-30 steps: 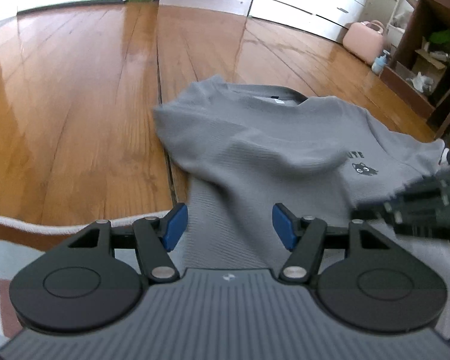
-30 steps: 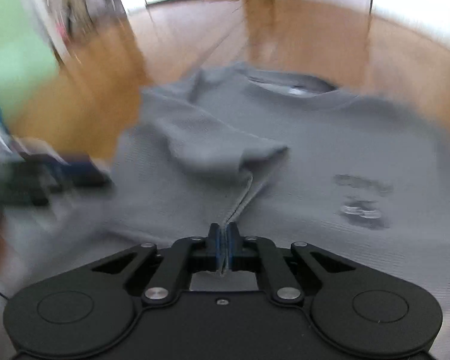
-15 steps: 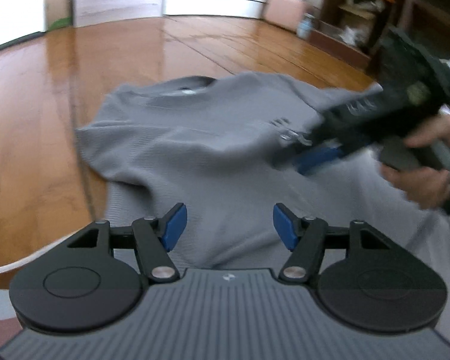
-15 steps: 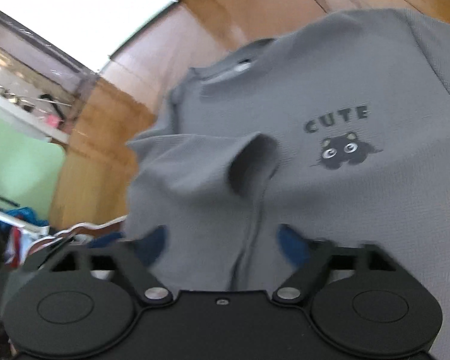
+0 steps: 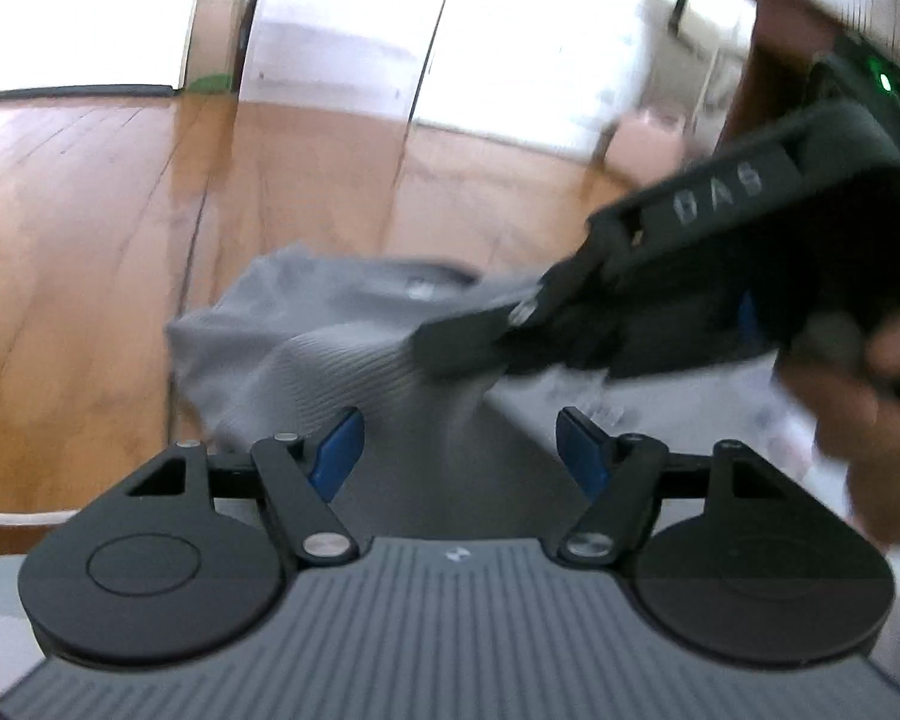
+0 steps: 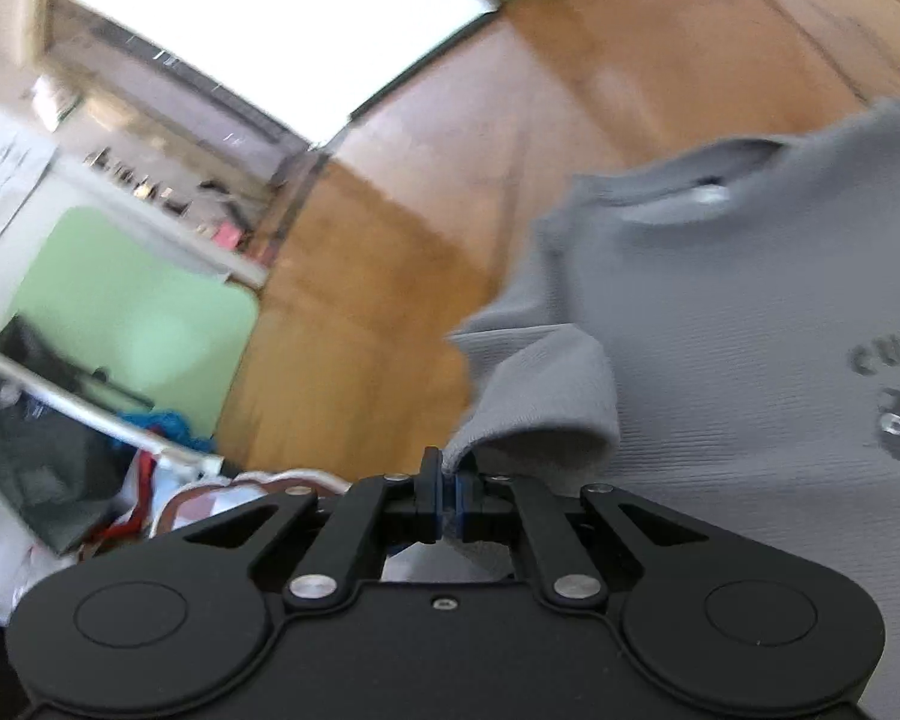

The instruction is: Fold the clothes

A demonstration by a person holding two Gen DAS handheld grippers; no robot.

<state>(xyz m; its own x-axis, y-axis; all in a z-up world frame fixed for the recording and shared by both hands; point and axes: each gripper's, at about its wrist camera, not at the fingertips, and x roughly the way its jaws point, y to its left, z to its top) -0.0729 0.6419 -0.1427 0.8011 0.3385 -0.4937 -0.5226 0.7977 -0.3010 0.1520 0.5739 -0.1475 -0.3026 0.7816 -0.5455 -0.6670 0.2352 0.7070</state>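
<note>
A grey ribbed T-shirt [image 6: 738,324] with a dark "CUTE" print [image 6: 888,354] lies on the wooden floor. My right gripper [image 6: 447,489] is shut on the edge of its folded-over sleeve [image 6: 546,396] and lifts the cloth. In the left wrist view that same gripper [image 5: 480,336] reaches in from the right, held by a hand [image 5: 870,420], with grey fabric [image 5: 330,354] pulled up under it. My left gripper [image 5: 459,450] hovers over the shirt with its jaws opening and nothing pressed between its blue pads [image 5: 339,450].
Wooden floor [image 5: 90,240] stretches to the left and far side. A white cord [image 5: 18,516] and a rug edge lie near the left gripper. White cabinets [image 5: 510,60] and a dark shelf [image 5: 768,48] stand at the back. Clutter and a green panel [image 6: 132,312] lie left of the right gripper.
The right gripper let go of the sleeve, opened wide, then shut on the sleeve's edge again and rolled. The left gripper's jaws spread wider and it swung so the right gripper now crosses its view.
</note>
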